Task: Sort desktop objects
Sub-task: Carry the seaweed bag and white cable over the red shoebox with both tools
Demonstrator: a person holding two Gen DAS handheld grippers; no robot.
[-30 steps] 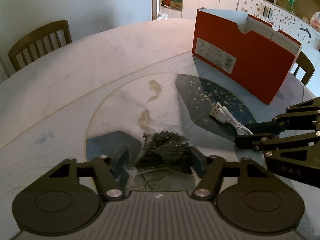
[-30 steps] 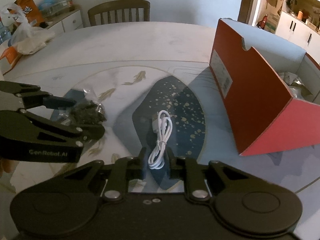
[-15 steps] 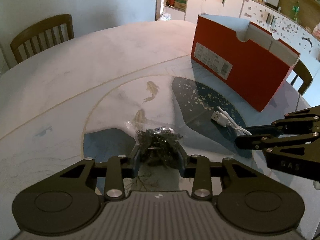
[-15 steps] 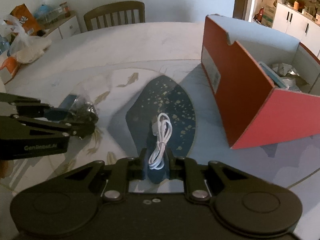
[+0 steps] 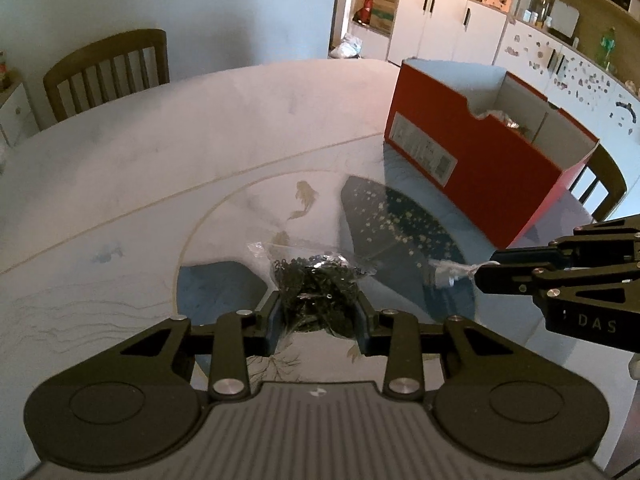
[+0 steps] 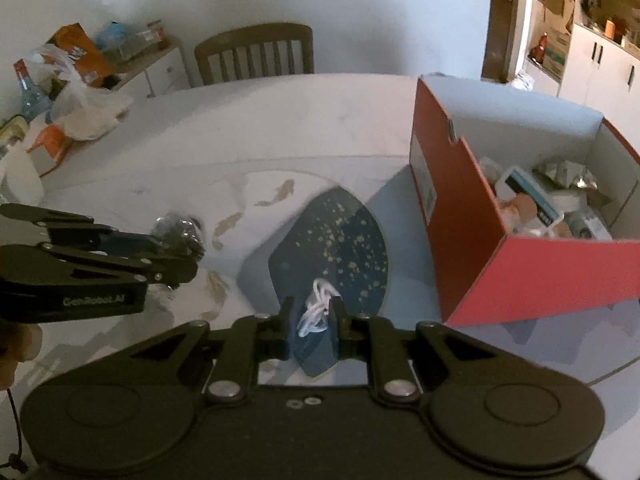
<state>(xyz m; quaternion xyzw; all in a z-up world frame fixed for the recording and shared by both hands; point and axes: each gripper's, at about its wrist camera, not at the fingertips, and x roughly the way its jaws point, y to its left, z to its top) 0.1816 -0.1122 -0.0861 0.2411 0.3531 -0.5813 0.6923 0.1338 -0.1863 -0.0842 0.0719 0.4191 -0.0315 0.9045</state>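
**Both loads lifted clear of the table**

Since a second ago, both my grippers have risen with their loads. My left gripper (image 5: 319, 316) pinches the clear bag of small black parts (image 5: 316, 284), held above the fish-patterned tabletop (image 5: 132, 168). My right gripper (image 6: 313, 320) clamps the coiled white USB cable (image 6: 317, 307) over the dark blue patch. At far right stands the open red shoebox (image 6: 532, 264), already holding sorted clutter.

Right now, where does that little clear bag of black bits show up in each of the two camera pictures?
Left wrist view: the bag of black bits sits low in the centre, pinched between the left gripper fingers.
Right wrist view: the same bag is at mid-left, at the tip of the left gripper.
Shared landmark: the red box, to the right of the bag in both.
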